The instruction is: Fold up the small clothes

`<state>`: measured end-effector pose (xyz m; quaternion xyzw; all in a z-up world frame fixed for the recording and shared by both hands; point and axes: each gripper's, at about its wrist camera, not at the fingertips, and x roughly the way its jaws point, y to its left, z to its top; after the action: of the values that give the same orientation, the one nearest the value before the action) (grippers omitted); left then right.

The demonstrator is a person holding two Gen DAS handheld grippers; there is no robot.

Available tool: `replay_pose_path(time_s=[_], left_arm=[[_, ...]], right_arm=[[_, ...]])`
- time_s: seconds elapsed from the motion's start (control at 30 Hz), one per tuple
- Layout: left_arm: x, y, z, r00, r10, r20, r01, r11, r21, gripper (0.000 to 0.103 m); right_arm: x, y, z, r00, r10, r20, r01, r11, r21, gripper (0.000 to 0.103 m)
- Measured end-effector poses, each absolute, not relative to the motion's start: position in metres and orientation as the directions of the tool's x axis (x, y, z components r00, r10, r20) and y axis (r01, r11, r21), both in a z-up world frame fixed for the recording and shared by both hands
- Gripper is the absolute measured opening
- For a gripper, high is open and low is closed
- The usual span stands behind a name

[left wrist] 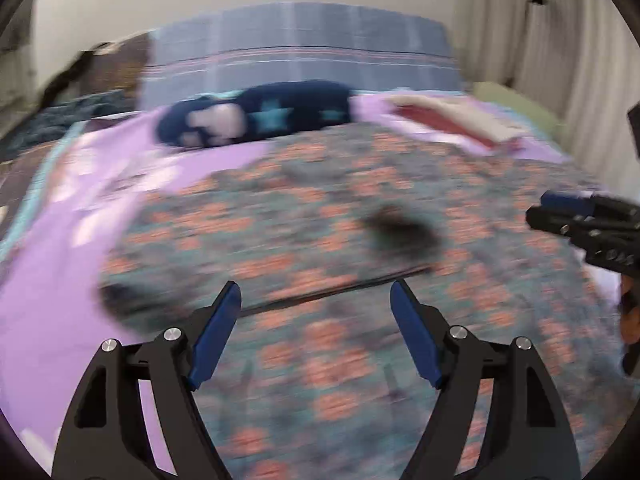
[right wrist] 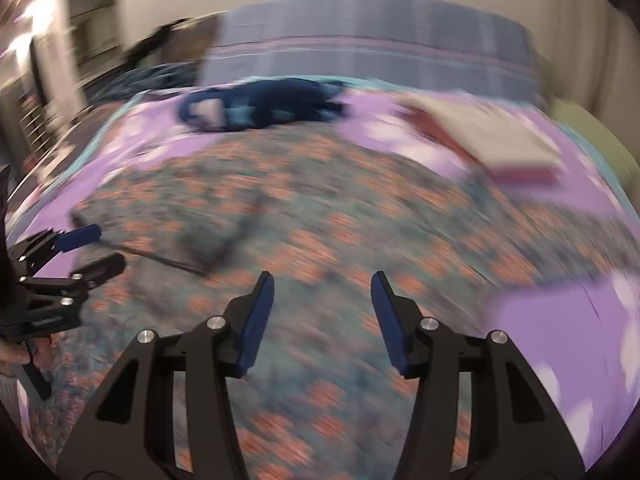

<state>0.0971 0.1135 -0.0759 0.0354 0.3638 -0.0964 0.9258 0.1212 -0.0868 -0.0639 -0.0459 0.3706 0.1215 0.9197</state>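
Observation:
A teal-grey garment with orange flowers (left wrist: 340,200) (right wrist: 360,208) lies spread over the middle of the purple bed sheet (left wrist: 52,264); it is blurred. A dark thin line (left wrist: 340,289) crosses it near my left gripper. My left gripper (left wrist: 314,286) (right wrist: 108,246) hovers over the garment's near left part, open, with nothing between its blue pads (left wrist: 216,336). My right gripper (right wrist: 323,278) (left wrist: 538,208) is above the garment's near right part, its jaws partly apart and empty.
A dark blue garment with light blue stars (left wrist: 264,114) (right wrist: 264,104) lies at the back. A folded white and red stack (left wrist: 460,120) (right wrist: 500,140) sits at the back right. Striped bedding (left wrist: 300,48) rises behind, and a curtain (left wrist: 592,80) hangs at the right.

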Motion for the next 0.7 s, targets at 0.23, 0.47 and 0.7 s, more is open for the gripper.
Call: replay_pose_path(time_s=[0.23,0.47,0.7], left_arm=[[0.103,0.171,-0.09,0.681,0.123,-0.722,-0.033,0.99,0.137,0.077],[0.12,0.2,-0.107,0.633,0.139,-0.762,-0.119,0.989,0.083,0.078],[0.127,0.202,-0.111,0.63,0.149,-0.762,-0.137,0.987,0.079,0.082]], right_arm=[[0.177,0.001,-0.091,0.629,0.164,-0.76,-0.356,0.93,-0.093,0.068],[0.191,-0.107,-0.094,0.556,0.323,-0.765,-0.098,0.94,0.326,0.008],[0.169,-0.185,-0.107,0.508,0.413,-0.756,-0.023,0.884,0.467,0.038]])
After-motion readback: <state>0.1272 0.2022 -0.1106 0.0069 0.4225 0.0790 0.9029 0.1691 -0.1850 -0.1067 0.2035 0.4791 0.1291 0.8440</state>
